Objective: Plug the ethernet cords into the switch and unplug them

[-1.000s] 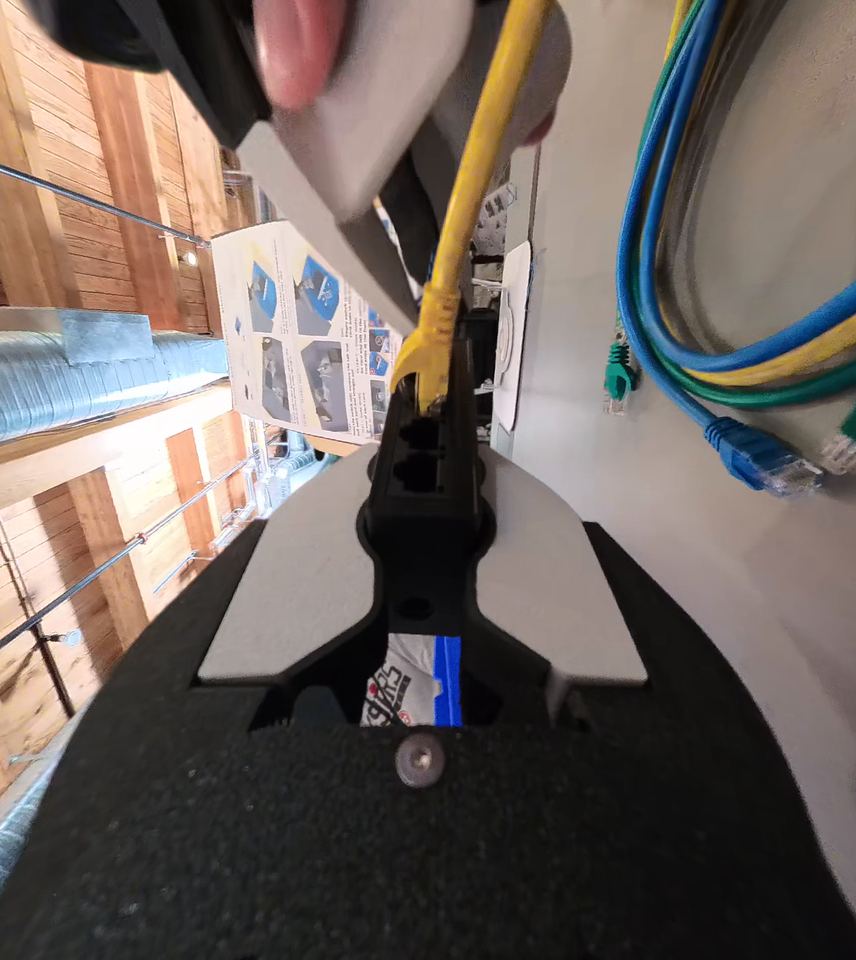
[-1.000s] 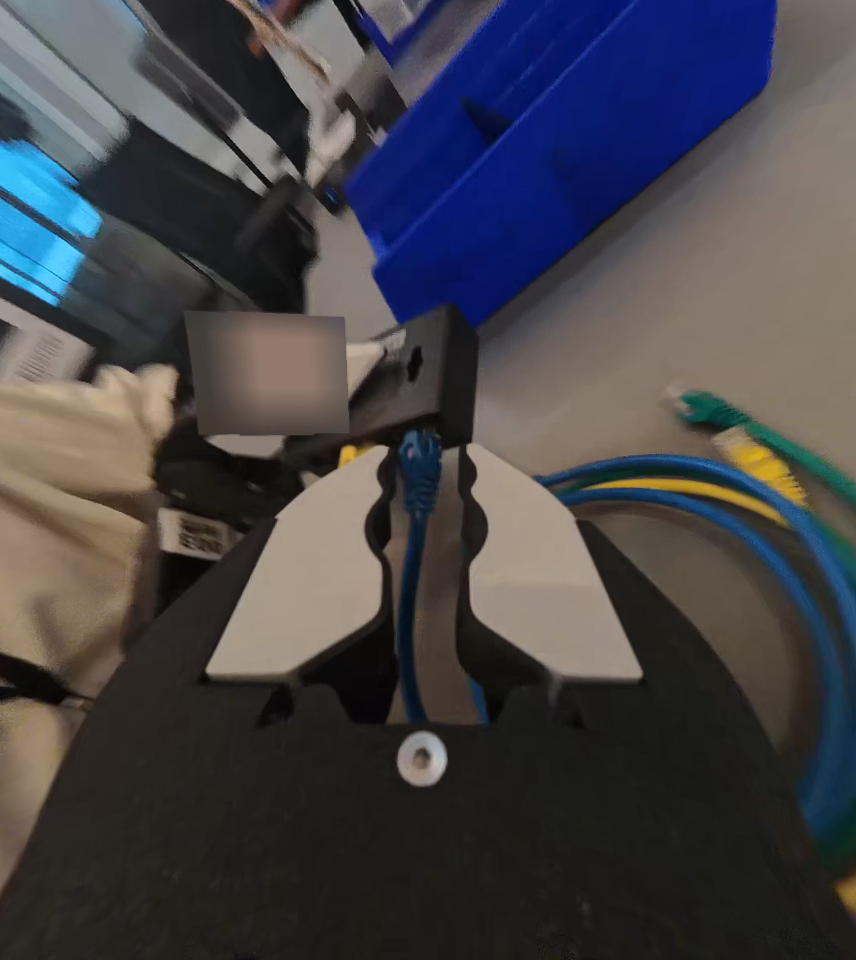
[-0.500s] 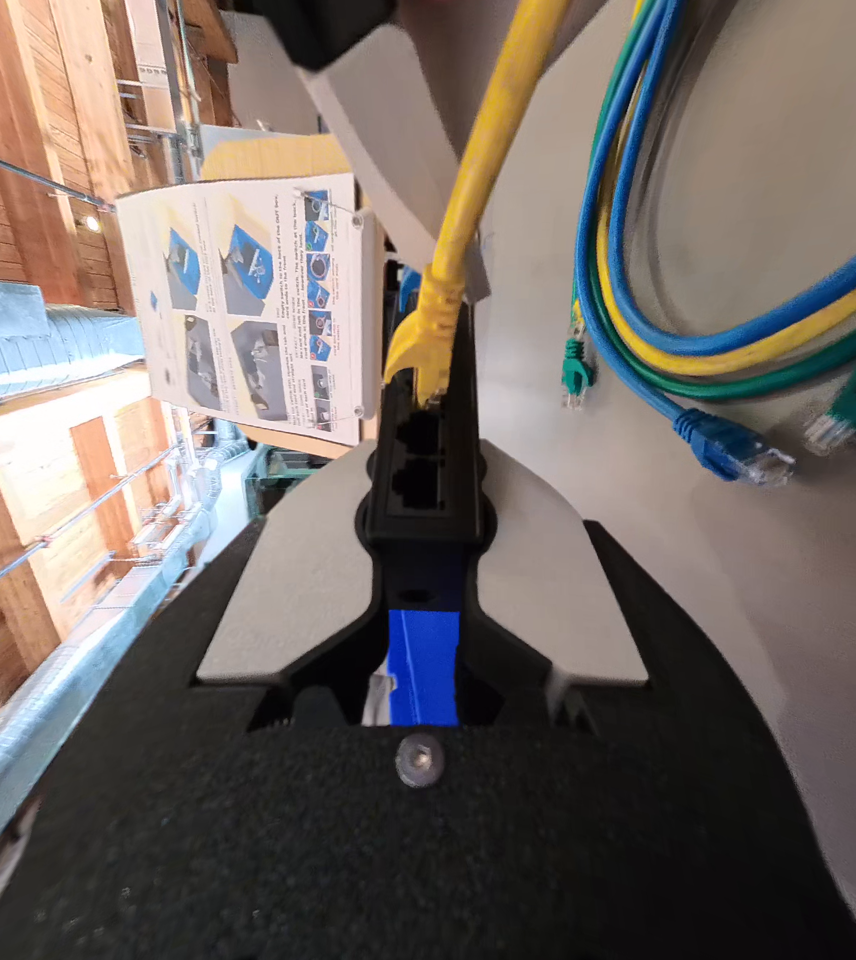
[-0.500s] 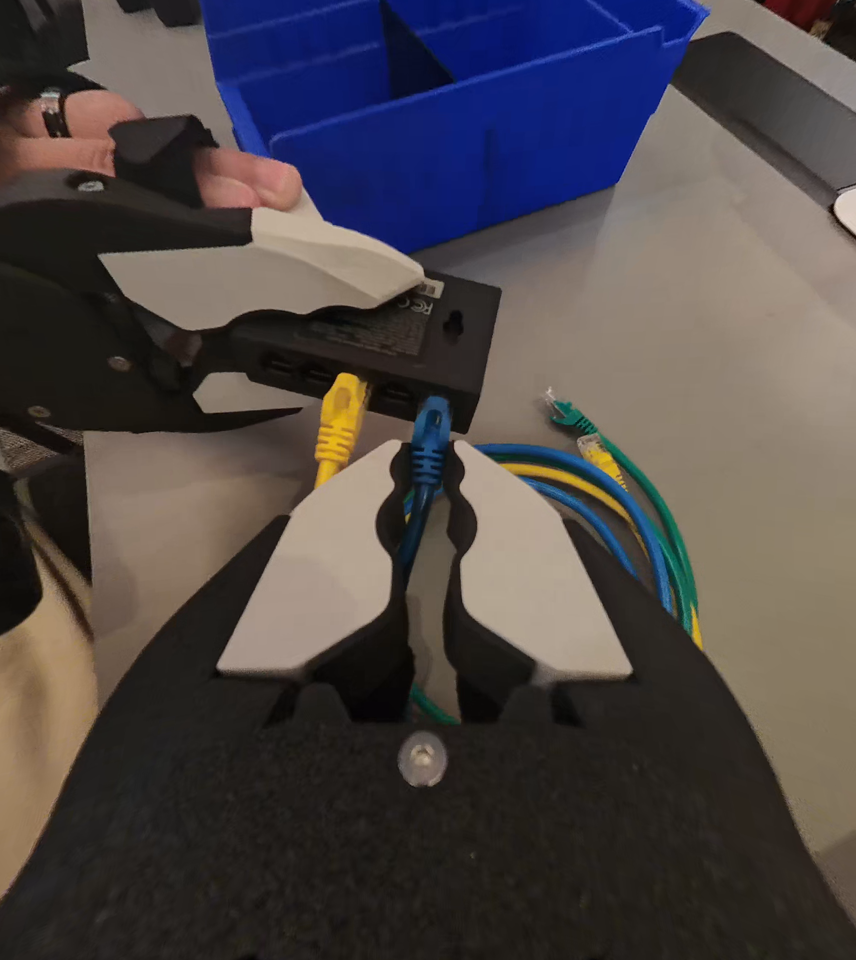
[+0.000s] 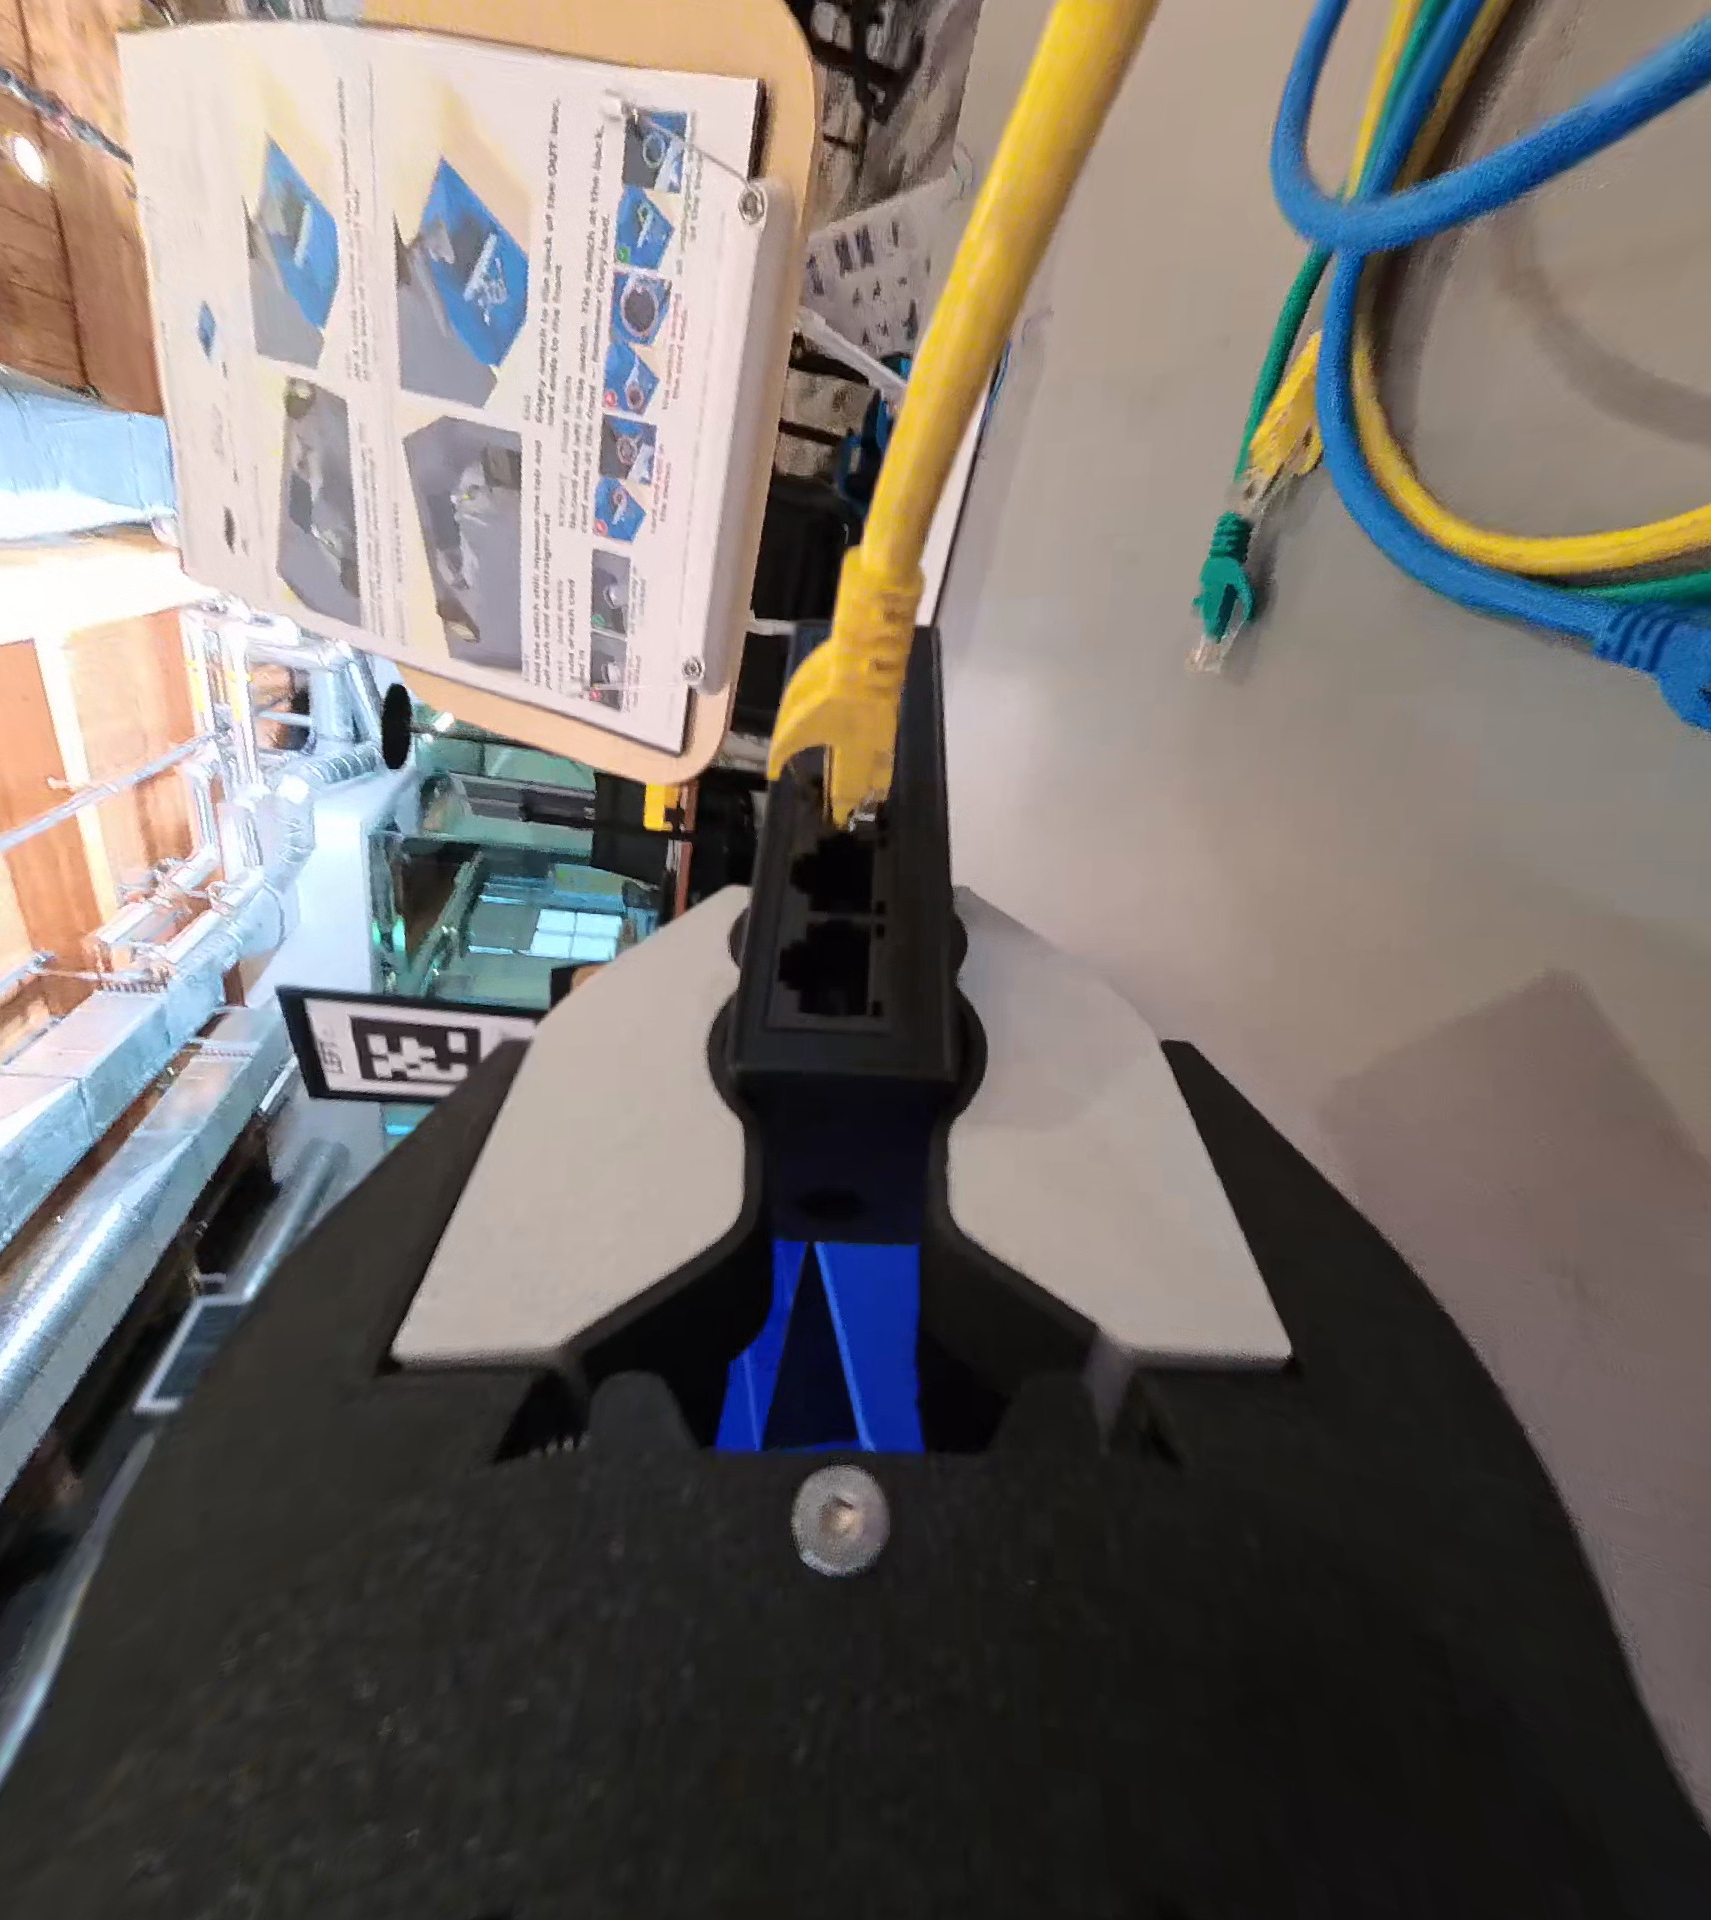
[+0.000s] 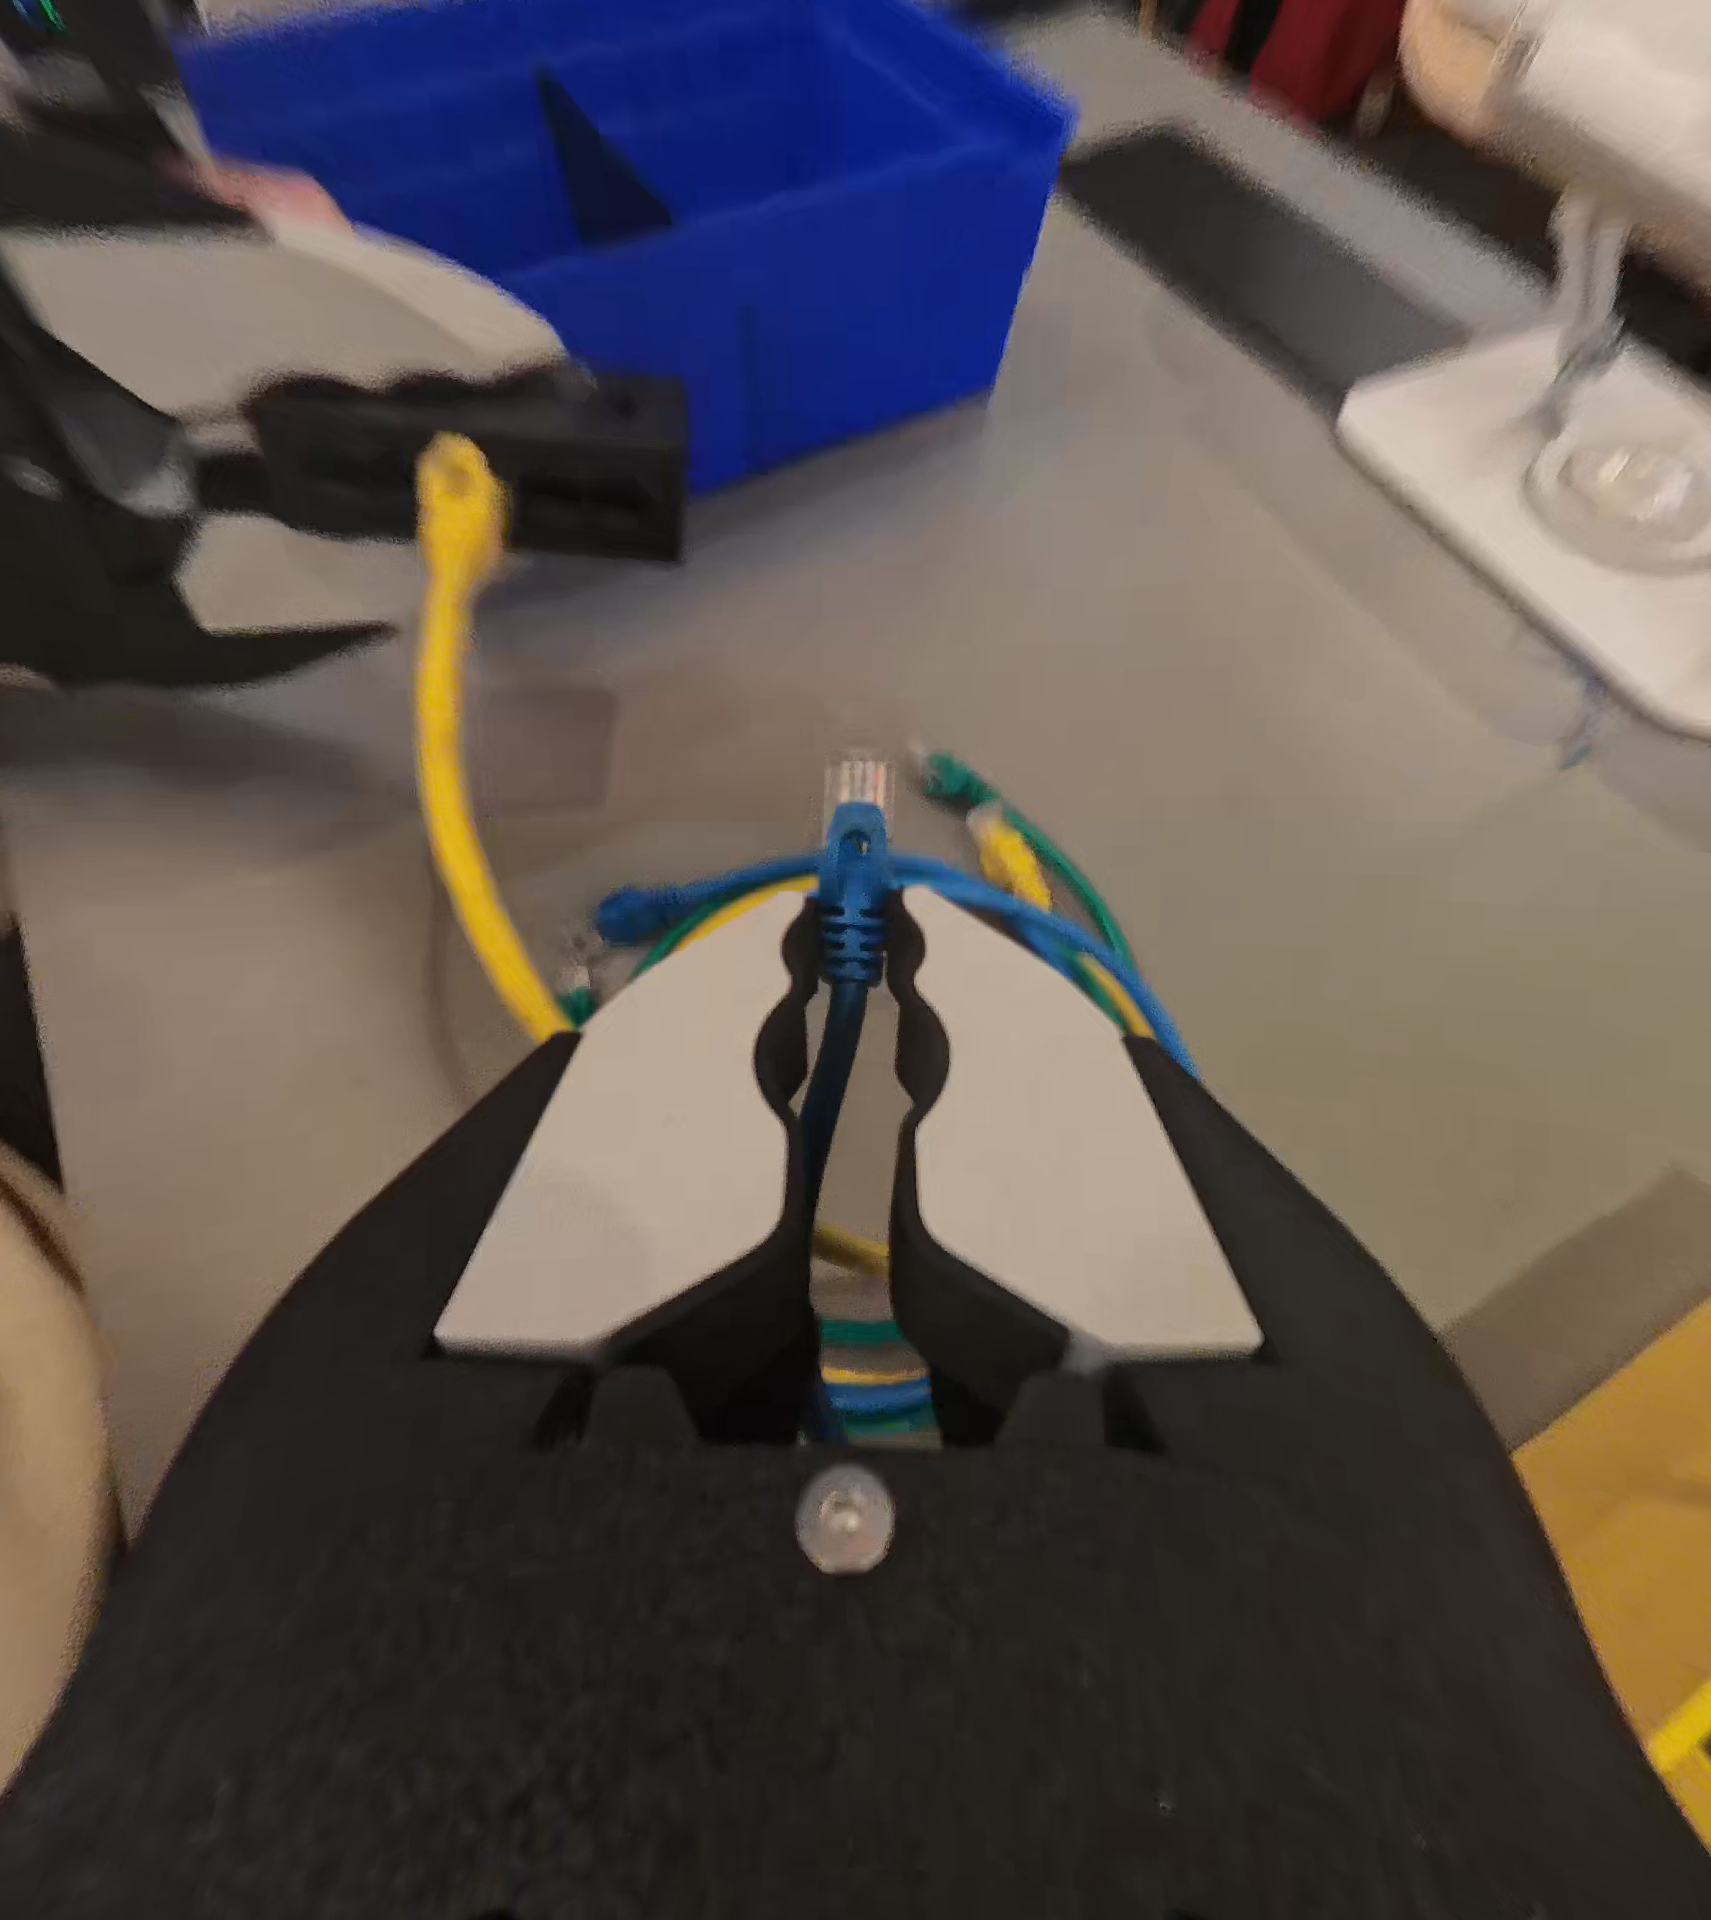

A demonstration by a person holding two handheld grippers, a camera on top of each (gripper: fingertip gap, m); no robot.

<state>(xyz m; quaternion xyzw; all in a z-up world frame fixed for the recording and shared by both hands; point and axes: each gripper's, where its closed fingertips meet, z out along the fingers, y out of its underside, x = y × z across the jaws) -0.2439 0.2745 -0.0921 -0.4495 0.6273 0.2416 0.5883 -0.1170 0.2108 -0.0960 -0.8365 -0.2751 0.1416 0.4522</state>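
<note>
Left gripper [image 5: 846, 997] clamped on small black plastic network switch [image 5: 856, 935], held above grey desk [image 5: 1350, 935]; yellow ethernet cord [image 5: 872, 644] seated in one port. Right gripper [image 6: 851, 920] closed on blue ethernet cord [image 6: 853, 883] just behind its plug, clear of switch.

A plain grey surface [image 6: 1194, 665] fills the foreground. Beyond its far edge rise wood-panelled walls [image 5: 20, 239], with silver insulated ducts [image 5: 51, 1122] and thin metal rods running along them, lit by warm light and one small spot lamp [image 5: 27, 156].
</note>
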